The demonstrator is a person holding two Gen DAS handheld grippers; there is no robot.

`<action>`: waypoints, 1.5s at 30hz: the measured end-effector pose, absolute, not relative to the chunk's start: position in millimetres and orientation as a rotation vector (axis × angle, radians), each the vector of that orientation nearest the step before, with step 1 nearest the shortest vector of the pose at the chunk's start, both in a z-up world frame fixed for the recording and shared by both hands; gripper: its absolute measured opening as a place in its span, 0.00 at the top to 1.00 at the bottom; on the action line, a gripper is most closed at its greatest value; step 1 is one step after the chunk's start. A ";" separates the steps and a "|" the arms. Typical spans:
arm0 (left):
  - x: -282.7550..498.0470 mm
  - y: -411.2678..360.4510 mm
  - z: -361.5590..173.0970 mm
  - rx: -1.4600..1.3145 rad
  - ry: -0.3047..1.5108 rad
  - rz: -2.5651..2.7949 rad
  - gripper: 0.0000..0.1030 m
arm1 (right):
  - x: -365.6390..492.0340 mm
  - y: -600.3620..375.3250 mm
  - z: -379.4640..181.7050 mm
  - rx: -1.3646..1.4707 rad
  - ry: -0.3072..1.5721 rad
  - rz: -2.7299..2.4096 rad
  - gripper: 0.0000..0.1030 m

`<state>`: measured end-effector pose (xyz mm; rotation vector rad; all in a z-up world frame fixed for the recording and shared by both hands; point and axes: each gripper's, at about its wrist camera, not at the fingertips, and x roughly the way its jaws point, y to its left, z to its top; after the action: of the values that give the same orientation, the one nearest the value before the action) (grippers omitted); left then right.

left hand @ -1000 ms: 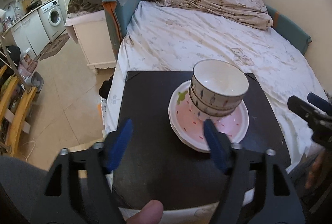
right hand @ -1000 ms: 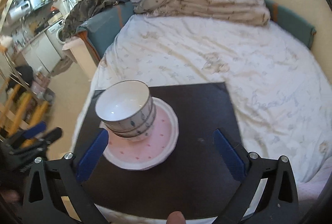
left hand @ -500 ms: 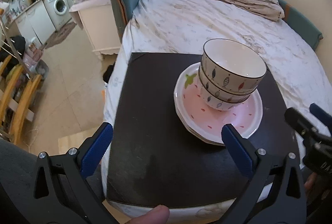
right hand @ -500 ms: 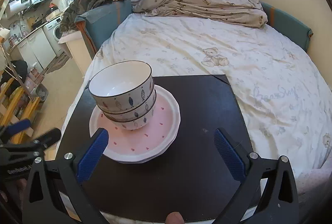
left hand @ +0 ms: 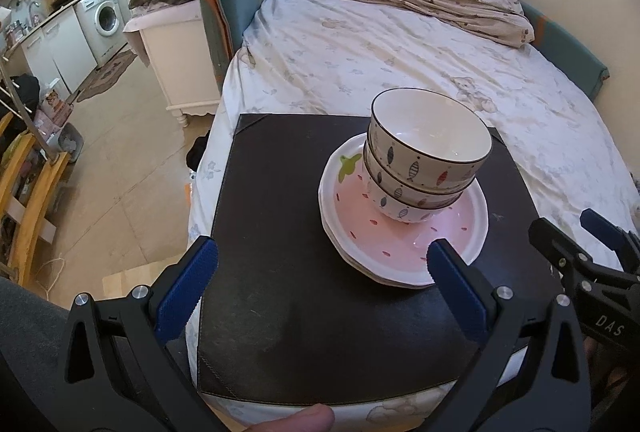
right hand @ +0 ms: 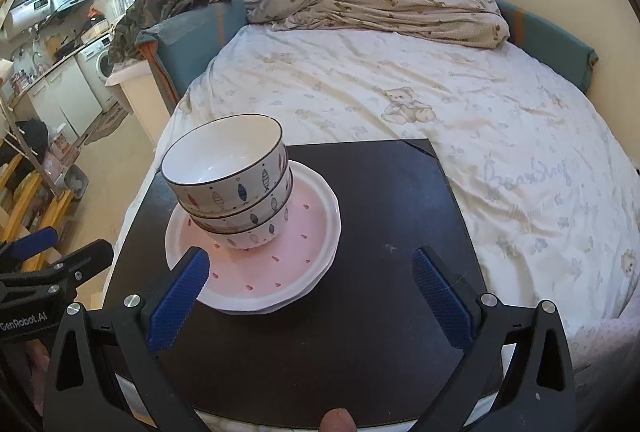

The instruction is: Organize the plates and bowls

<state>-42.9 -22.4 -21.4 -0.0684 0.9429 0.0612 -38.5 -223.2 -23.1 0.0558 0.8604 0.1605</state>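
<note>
While bowls top plates, bed behind, perhaps unmade

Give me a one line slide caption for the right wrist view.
Open right tool poised before three nested fish-pattern bowls on stacked pink plates, black mat.

1. The left wrist view looks forward and steeply down from the near left edge of the black mat, close above it.
2. The right wrist view looks down likewise from the near right of the mat.
3. Both share the stacked bowls on pink plates, the bed behind, and the kitchen at far left.
</note>
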 end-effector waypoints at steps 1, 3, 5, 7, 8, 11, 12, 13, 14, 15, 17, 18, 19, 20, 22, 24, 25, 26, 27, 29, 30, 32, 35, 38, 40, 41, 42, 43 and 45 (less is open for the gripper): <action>-42.6 -21.7 -21.1 -0.072 0.943 0.061 0.00 | -39.0 -223.7 -23.0 0.056 0.860 0.160 0.00; -42.3 -20.7 -20.6 -0.078 0.942 0.061 0.00 | -39.5 -223.9 -22.8 0.054 0.858 0.160 0.00; -42.6 -20.5 -20.0 -0.081 0.939 0.061 0.00 | -40.3 -223.7 -22.4 0.049 0.855 0.161 0.00; -42.2 -20.8 -19.9 -0.077 0.938 0.062 0.00 | -41.0 -223.5 -22.4 0.046 0.855 0.160 0.00; -42.3 -20.9 -20.1 -0.077 0.938 0.062 0.00 | -41.0 -223.4 -22.4 0.047 0.855 0.160 0.00; -42.5 -20.9 -20.1 -0.081 0.938 0.060 0.00 | -41.8 -223.6 -22.7 0.049 0.857 0.160 0.00; -42.5 -20.9 -20.0 -0.080 0.938 0.061 0.00 | -42.1 -223.5 -22.8 0.047 0.858 0.159 0.00; -42.5 -20.8 -20.1 -0.080 0.938 0.061 0.00 | -42.0 -223.5 -22.8 0.048 0.856 0.160 0.00; -42.6 -20.9 -20.0 -0.082 0.938 0.060 0.00 | -42.4 -223.7 -22.8 0.048 0.856 0.160 0.00; -42.5 -20.6 -20.0 -0.082 0.938 0.059 0.00 | -42.2 -223.9 -23.5 0.048 0.856 0.160 0.00; -42.0 -20.5 -20.0 -0.083 0.939 0.058 0.00 | -42.3 -223.9 -23.4 0.048 0.856 0.160 0.00; -42.1 -20.7 -20.0 -0.083 0.939 0.058 0.00 | -42.8 -224.2 -23.7 0.047 0.856 0.159 0.00; -42.2 -20.8 -19.9 -0.083 0.939 0.058 0.00 | -42.3 -223.9 -23.4 0.047 0.857 0.160 0.00; -42.2 -20.9 -20.0 -0.083 0.939 0.058 0.00 | -42.4 -223.9 -23.3 0.048 0.857 0.160 0.00; -42.2 -20.9 -19.9 -0.085 0.939 0.058 0.00 | -42.5 -223.8 -23.2 0.048 0.856 0.160 0.00; -42.1 -20.9 -19.7 -0.085 0.938 0.057 0.00 | -42.9 -224.2 -23.2 0.048 0.855 0.158 0.00; -42.1 -20.6 -19.6 -0.085 0.938 0.058 0.00 | -42.5 -223.9 -23.1 0.049 0.855 0.159 0.00; -41.6 -20.9 -19.5 -0.084 0.937 0.058 0.00 | -42.2 -223.8 -23.1 0.049 0.856 0.160 0.00; -41.7 -21.4 -19.2 -0.083 0.936 0.058 0.00 | -42.6 -224.2 -23.4 0.049 0.855 0.159 0.00; -41.9 -22.7 -18.9 -0.081 0.933 0.057 0.00 | -42.0 -224.1 -23.1 0.048 0.856 0.160 0.00; -42.0 -22.8 -18.4 -0.082 0.932 0.057 0.00 | -42.5 -224.4 -23.2 0.049 0.856 0.159 0.00; -41.8 -23.2 -18.0 -0.082 0.930 0.057 0.00 | -42.3 -224.6 -23.3 0.048 0.855 0.159 0.00; -42.0 -22.8 -18.0 -0.084 0.931 0.057 0.00 | -42.6 -225.5 -23.6 0.048 0.855 0.160 0.00; -41.9 -22.7 -17.9 -0.083 0.931 0.058 0.00 | -42.4 -225.3 -23.8 0.046 0.856 0.160 0.00; -42.1 -22.8 -17.9 -0.083 0.930 0.058 0.00 | -42.4 -225.2 -23.5 0.046 0.856 0.160 0.00; -42.1 -22.7 -17.9 -0.083 0.929 0.059 0.00 | -42.8 -225.5 -23.4 0.046 0.855 0.159 0.00; -42.1 -22.8 -17.7 -0.083 0.928 0.059 0.00 | -42.4 -225.1 -23.3 0.047 0.855 0.159 0.00; -42.0 -23.0 -17.8 -0.084 0.928 0.059 0.00 | -42.4 -225.1 -23.3 0.048 0.854 0.159 0.00; -42.1 -22.9 -17.9 -0.084 0.929 0.059 0.00 | -43.2 -227.5 -24.0 0.049 0.852 0.157 0.00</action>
<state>-42.1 -22.9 -17.9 -0.0838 0.9291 0.0594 -43.2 -227.5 -24.0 0.0488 0.8522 0.1572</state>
